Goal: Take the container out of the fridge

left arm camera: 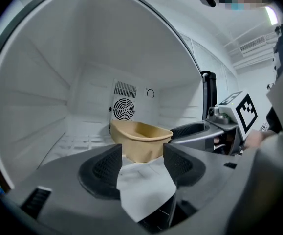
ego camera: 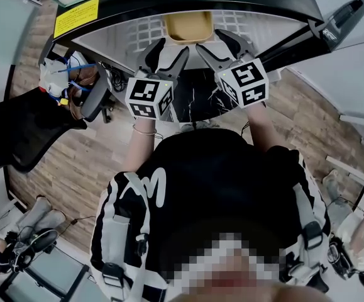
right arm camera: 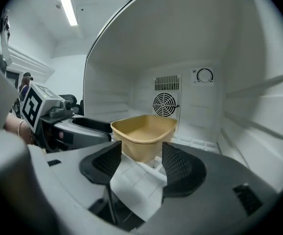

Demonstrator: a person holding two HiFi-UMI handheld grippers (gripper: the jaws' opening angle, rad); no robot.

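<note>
Head view: container (ego camera: 188,27) half hidden under fridge (ego camera: 125,36) top edge, only near rim showing. Gripper views: container's lower front masked by fingers (right arm camera: 104,161).

Container tan, open-topped, inside bare as far as right gripper view shows. Sits on fridge floor, in front of fan grille (right arm camera: 164,103).

Left gripper (ego camera: 169,52) and right gripper (ego camera: 218,44): fingers released, spread, nothing between, container just ahead, untouched. Grippers side by side at fridge mouth.

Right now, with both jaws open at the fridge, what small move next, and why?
Probably ease the left gripper and right gripper forward to flank the tan open-topped container: it sits untouched inside the white fridge, ahead of both open jaws.
</note>
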